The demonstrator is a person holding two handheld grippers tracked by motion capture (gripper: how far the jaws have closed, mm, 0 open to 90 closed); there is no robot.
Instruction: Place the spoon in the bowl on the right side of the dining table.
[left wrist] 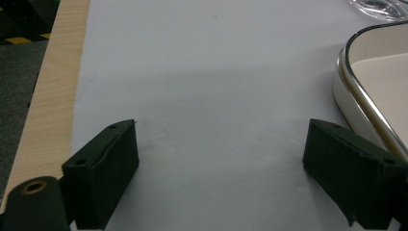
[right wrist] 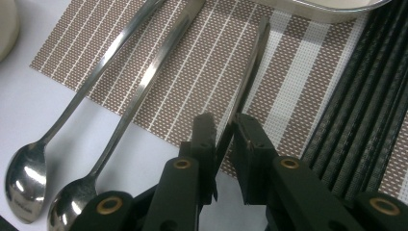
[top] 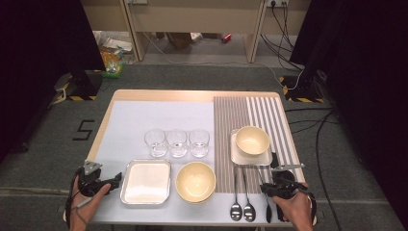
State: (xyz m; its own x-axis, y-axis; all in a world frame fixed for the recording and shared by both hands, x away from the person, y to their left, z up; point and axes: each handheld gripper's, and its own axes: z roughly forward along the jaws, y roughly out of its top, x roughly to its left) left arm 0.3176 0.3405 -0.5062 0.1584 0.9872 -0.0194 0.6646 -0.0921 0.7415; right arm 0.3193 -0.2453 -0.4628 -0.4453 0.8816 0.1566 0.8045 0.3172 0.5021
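Observation:
My right gripper (right wrist: 226, 122) is shut on the thin handle of a metal utensil (right wrist: 250, 72) lying on the brown striped placemat (right wrist: 192, 72). In the high view this gripper (top: 275, 186) is at the table's front right, and the utensil (top: 268, 209) reaches toward the front edge. Two spoons (right wrist: 26, 185) (right wrist: 72, 207) lie just left of it, bowls toward me. My left gripper (left wrist: 221, 159) hangs open over the bare white mat (left wrist: 207, 72), with nothing between its jaws. It sits at the front left (top: 114, 182), beside a white rectangular tray (top: 146, 182).
Three clear glasses (top: 176, 142) stand in a row mid-table. A cream bowl (top: 195, 181) sits right of the tray. A smaller bowl (top: 252, 139) rests on a square plate (top: 250, 158) on the placemat. A black ribbed strip (right wrist: 370, 96) runs right of the held utensil.

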